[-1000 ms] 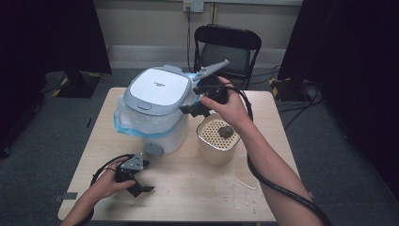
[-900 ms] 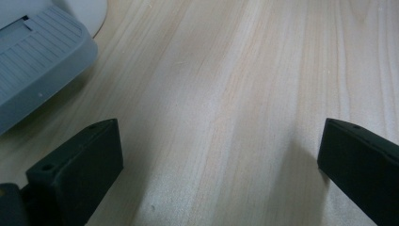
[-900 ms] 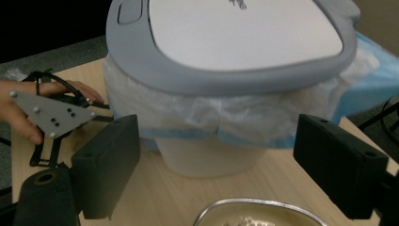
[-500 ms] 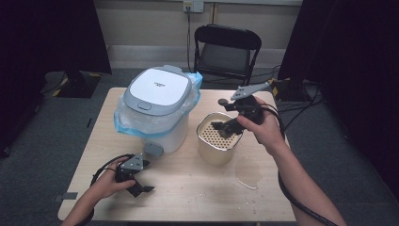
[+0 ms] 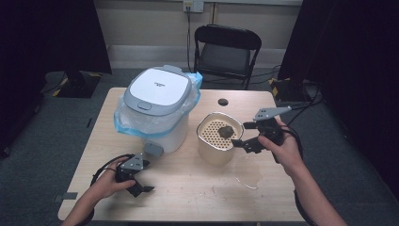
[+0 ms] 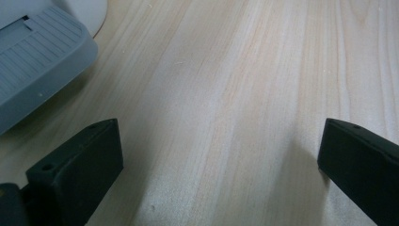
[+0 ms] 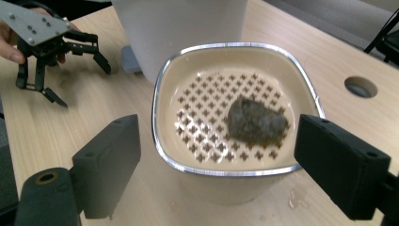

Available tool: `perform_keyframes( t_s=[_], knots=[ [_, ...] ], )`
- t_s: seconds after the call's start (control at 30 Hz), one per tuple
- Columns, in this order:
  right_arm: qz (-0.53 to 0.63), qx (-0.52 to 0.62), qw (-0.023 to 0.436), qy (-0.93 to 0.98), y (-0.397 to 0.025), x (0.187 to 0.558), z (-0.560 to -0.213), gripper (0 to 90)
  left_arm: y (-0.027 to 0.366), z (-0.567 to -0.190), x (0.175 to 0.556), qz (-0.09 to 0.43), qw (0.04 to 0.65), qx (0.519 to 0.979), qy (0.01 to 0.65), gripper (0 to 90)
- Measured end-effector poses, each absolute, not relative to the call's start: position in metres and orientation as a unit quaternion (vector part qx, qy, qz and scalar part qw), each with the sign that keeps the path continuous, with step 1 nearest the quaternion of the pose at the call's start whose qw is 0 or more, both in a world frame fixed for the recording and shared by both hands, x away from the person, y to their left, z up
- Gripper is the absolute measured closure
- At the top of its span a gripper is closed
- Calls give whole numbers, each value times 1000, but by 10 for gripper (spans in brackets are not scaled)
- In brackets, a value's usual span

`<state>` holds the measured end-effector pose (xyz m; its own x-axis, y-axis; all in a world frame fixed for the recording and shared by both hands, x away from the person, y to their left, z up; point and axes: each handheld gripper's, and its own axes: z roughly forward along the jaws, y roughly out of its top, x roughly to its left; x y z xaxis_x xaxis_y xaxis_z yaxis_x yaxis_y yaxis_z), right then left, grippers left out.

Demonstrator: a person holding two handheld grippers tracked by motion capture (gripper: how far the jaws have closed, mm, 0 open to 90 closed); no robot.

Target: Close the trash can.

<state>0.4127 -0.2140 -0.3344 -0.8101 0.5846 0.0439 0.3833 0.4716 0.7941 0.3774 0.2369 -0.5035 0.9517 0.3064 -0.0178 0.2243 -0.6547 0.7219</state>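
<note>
The right gripper (image 5: 245,136) is open and holds nothing. Just ahead of it, between its jaws, sits the strainer basket (image 7: 235,113) with a dark lump (image 7: 256,121) inside. The left gripper (image 5: 139,181) rests open, far off.

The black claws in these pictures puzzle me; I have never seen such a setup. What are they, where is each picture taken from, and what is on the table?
They are hand-held tools: a person holds a two-jaw gripper in each hand. The high view looks down on the wooden table from above. In it the left gripper rests near the front edge and the right gripper hovers beside a beige container. The other two pictures come from cameras riding on the grippers, looking along their own jaws. The right gripper view shows its jaws open, holding nothing, on either side of the container, whose perforated insert carries a dark wet lump. The left gripper view shows open jaws over bare wood. Also on the table: a white lidded bin lined with a blue bag, and a small puddle.
</note>
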Motion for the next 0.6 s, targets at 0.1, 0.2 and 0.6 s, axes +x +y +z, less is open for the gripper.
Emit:
perform_keyframes(
  t_s=[0.1,0.2,0.6],
  knots=[
    [429,289,114,848,-222,407,-346,146,237,-503,377,53,389,908,146,0],
    [428,292,113,848,-227,403,-354,146,237,-503,377,53,388,909,146,0],
    [418,294,103,853,-244,383,-391,146,237,-503,377,52,389,908,145,0]
  ],
)
